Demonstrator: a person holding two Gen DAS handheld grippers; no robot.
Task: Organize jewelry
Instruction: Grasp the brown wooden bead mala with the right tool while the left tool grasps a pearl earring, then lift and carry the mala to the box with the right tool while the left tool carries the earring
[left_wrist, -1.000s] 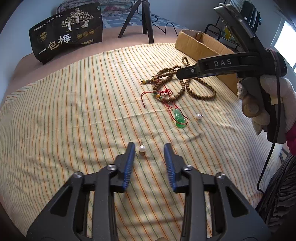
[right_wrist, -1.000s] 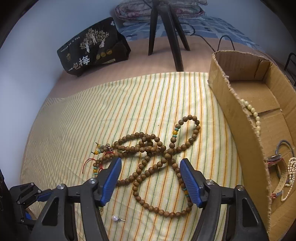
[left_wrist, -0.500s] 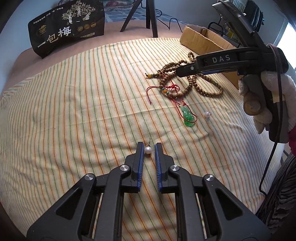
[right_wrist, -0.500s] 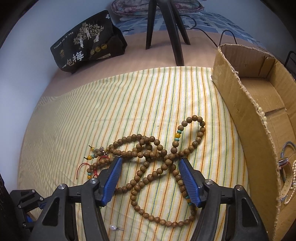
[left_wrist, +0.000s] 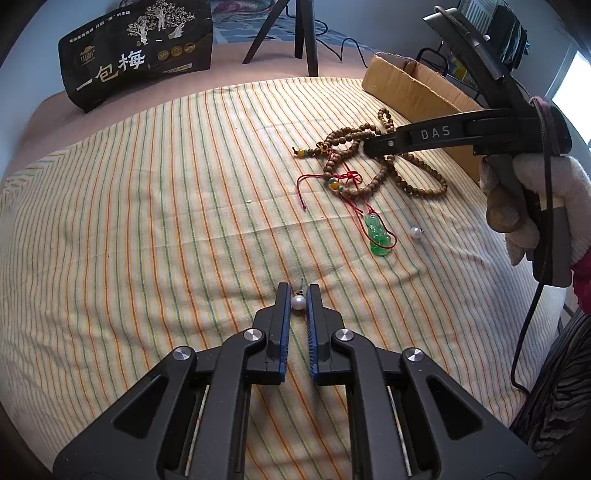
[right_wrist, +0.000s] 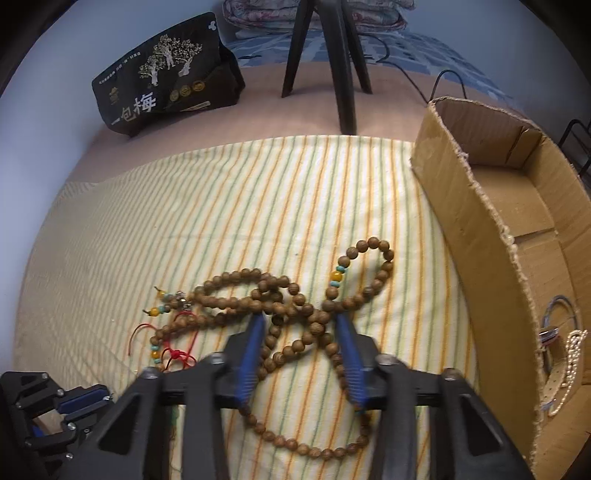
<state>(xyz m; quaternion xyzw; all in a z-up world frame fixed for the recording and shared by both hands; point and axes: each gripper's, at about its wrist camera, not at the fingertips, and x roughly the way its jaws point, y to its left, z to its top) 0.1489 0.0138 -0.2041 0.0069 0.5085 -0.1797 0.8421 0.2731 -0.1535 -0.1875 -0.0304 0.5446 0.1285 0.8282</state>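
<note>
Blue-padded left tool (left_wrist: 297, 295) pinches a pearl earring (left_wrist: 297, 301); right tool (right_wrist: 300, 325), spread wide, straddles wooden beads (right_wrist: 291, 310).

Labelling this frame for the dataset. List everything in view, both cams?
Pearl earring: 1, white, between the left gripper's pads.
Loose pearl: 1, white, on cloth beside pendant.
Jade pendant: 1, green, red cord, mid cloth.
Wooden bead necklace: 1, brown, looped under right gripper.
Cardboard box: 1, tan, right of cloth; jewelry inside.
Striped cloth: 1, yellow.
Black bag: 1, far left.
Tripod: 1, black, far side.
Left gripper: shut on pearl earring.
Right gripper: open over the beads.
</note>
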